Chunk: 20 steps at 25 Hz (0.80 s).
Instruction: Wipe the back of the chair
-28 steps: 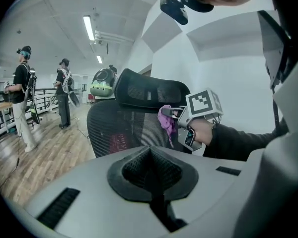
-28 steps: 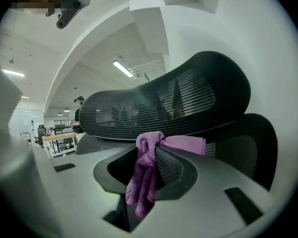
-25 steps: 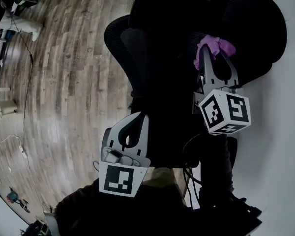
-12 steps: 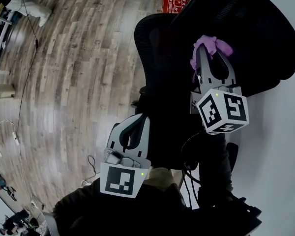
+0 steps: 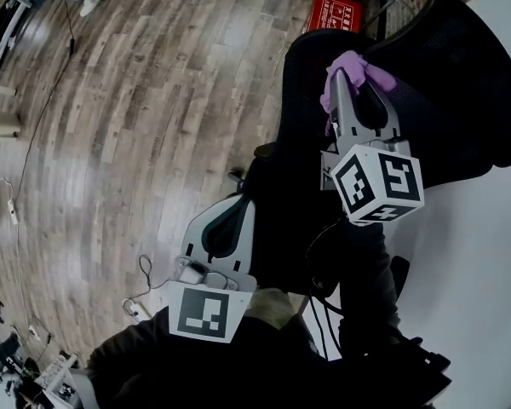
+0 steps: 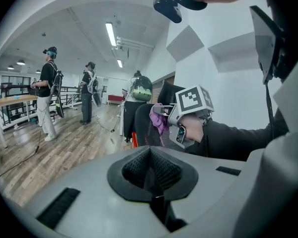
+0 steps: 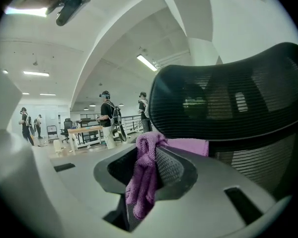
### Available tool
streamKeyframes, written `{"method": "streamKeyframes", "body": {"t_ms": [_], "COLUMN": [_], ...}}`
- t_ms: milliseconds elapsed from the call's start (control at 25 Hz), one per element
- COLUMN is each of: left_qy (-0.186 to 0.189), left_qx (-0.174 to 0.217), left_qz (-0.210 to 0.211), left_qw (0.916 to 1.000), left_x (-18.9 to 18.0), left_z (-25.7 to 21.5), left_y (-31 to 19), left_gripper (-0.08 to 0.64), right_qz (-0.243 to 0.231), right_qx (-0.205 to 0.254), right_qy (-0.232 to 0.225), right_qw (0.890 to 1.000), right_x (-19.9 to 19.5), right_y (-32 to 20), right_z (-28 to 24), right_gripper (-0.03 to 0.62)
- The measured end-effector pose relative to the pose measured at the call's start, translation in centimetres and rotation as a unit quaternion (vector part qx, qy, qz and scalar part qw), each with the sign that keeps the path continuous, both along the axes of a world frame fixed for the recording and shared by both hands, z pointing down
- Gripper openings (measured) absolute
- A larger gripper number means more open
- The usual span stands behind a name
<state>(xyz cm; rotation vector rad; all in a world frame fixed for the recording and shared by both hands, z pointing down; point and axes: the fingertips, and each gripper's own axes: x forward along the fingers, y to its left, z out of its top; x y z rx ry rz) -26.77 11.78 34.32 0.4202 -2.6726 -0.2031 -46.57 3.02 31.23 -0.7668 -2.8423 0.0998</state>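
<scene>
The black mesh chair stands at the upper right of the head view, its back filling the right gripper view. My right gripper is shut on a purple cloth, held against the chair back near its top edge. The cloth hangs between the jaws and spreads to the right against the mesh. My left gripper is shut with nothing in it, lower down beside the chair. From the left gripper view I see the right gripper with the cloth at the chair.
Wooden floor spreads to the left, with cables on it. A red box lies beyond the chair. A white wall or surface is at the right. Several people stand far off by a table.
The right gripper with the cloth has shifted slightly left and up along the chair back. The view has swung, so the chair sits further right. The left gripper has hardly moved.
</scene>
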Motion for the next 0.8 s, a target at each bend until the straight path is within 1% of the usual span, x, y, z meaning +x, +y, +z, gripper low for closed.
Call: {"method": "streamKeyframes", "body": {"t_ms": [200,280,520,640,800], "left_qy": [0.008,0.008,0.012,0.016,0.016], "left_qx": [0.006,0.002,-0.007,-0.014,-0.021], "left_qz": [-0.054,-0.068,-0.106,-0.113,-0.100], "left_qw": [0.9985,0.9976,0.9943,0.9934,0.9946], "left_x": [0.6,1.0,2.5,3.4,3.7], "left_z": [-0.1,-0.1,0.3,0.9,1.4], "left_y": [4.2,5.6,8.3,8.8,7.8], "left_gripper": [0.006,0.006,0.006,0.006,0.006], "right_qz": [-0.050,-0.071,-0.140,-0.166,-0.188], "right_qx": [-0.002,-0.005,-0.024,-0.034,-0.034], "right_qy": [0.003,0.006,0.011,0.020,0.037], "right_qw": [0.999,0.997,0.990,0.985,0.981], "right_x": [0.0,0.3,2.9,4.8,7.0], "right_y": [6.3,8.8,15.0,16.6,16.9], "right_z": [0.1,0.3,0.9,1.7,3.3], "right_gripper": [0.089,0.089,0.089,0.089,0.089]}}
